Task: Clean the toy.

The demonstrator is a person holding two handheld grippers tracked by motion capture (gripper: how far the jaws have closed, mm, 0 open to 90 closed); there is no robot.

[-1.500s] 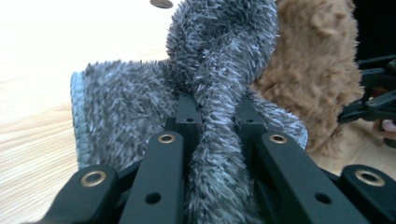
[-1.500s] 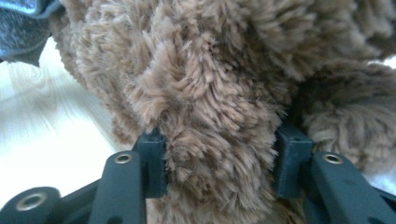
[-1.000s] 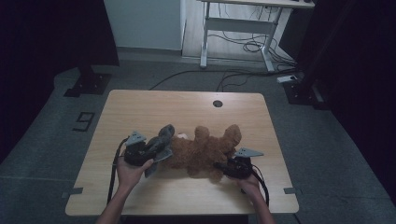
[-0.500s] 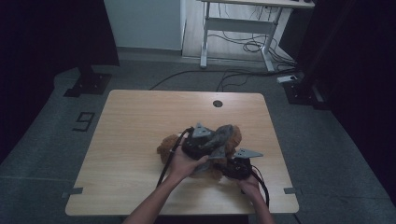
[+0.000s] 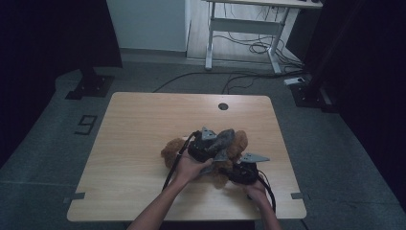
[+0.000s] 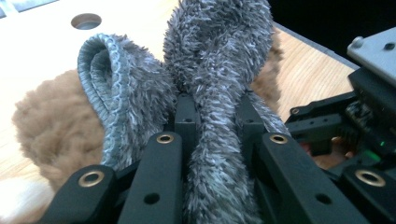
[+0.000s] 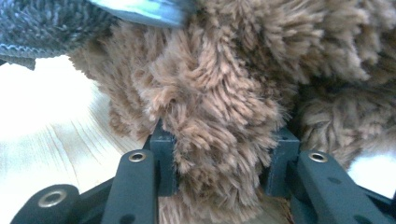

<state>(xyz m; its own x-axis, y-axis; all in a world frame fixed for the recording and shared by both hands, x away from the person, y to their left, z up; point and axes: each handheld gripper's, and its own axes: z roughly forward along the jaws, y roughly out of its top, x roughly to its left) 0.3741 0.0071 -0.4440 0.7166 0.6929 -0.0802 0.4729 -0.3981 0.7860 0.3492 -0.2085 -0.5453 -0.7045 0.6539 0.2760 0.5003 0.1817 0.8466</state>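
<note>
1. Centrally, on the near half of the wooden table [image 5: 143,124], lies a brown plush toy [image 5: 174,149]; its fur spreads from left of centre toward the right; both grippers sit on or against it.
2. Left gripper [image 5: 221,143], high view: held from below by the left hand [image 5: 189,168], forearm coming in from the bottom edge; it lies over the middle of the plush toy, its grey plate on top; a black cable [image 5: 173,165] loops down its left side.
3. Left gripper [image 6: 215,116], own view: jaws clamped on a strip of shaggy grey fabric [image 6: 219,70]; the strip rises between them and stands up past the tips; a second fold of the same fabric, with a knitted blue-grey underside, curls over to the left; brown plush toy [image 6: 51,126] beneath it; round table hole [image 6: 86,20] at top left.
4. Right gripper [image 5: 242,171], high view: at the toy's near right edge, grey plate uppermost, right hand [image 5: 257,190] behind it.
5. Right gripper [image 7: 219,154], own view: jaws pinching a thick tuft of the plush toy [image 7: 219,93]; fur bulges out over both tips; pale table grain at lower left; grey fabric [image 7: 42,28] crosses the top left corner, touching the toy.
6. Beyond the table: grey floor, a white desk frame [image 5: 239,28], loose cables under it.
</note>
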